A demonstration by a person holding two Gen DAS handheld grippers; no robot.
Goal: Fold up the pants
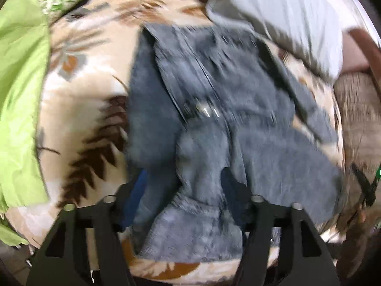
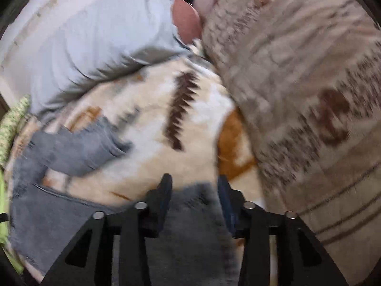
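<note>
Grey denim pants [image 1: 214, 109] lie crumpled on a cream blanket with brown leaf prints [image 1: 78, 124]. My left gripper [image 1: 183, 181] has its jaws wide apart, with a raised fold of the pants between the fingers. In the right wrist view the pants [image 2: 71, 147] spread to the left, and a grey part of them [image 2: 195, 205] lies between the spread fingers of my right gripper [image 2: 194, 190]. Both views are motion-blurred, so contact with the cloth is unclear.
A lime green cloth [image 1: 19, 90] lies at the left. A pale grey pillow [image 1: 293, 16] lies at the back, also in the right wrist view [image 2: 100, 38]. A beige-brown patterned blanket [image 2: 309, 95] is heaped on the right.
</note>
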